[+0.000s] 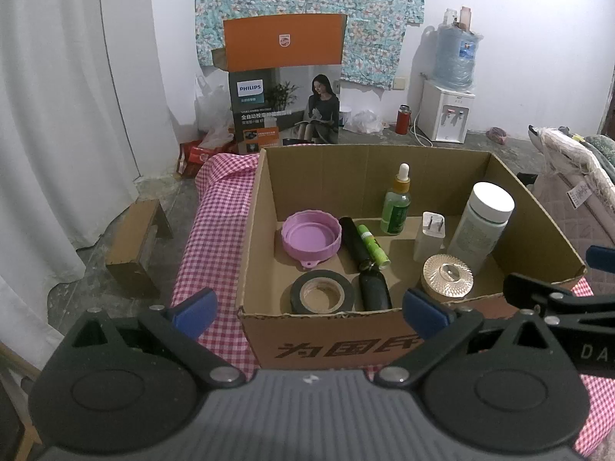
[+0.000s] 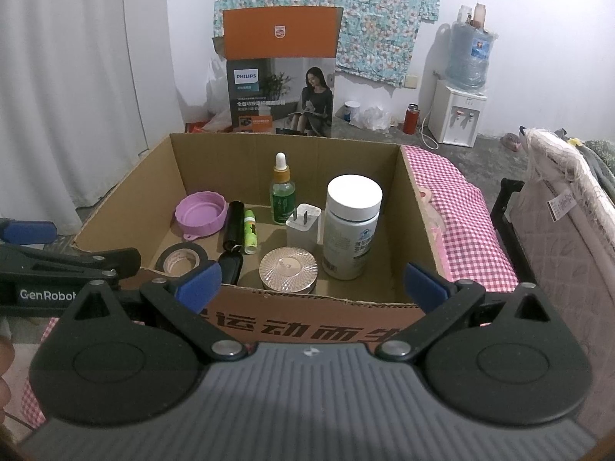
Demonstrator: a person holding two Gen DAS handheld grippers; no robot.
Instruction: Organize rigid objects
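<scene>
Now left gripper [image 1: 309,309] and right gripper [image 2: 311,284] both hovering before cardboard box [image 2: 315,328], jaws standing wide, gripping nothing; white bottle [image 2: 351,226], tape roll [image 1: 322,292], pink lid [image 1: 310,236] sitting inside box

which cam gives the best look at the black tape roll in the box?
Left wrist: the black tape roll with its tan cardboard core lies flat by the brown cardboard box's near wall, whole ring visible. Right wrist: the roll is partly cut off by the near wall and the left claw.
</scene>
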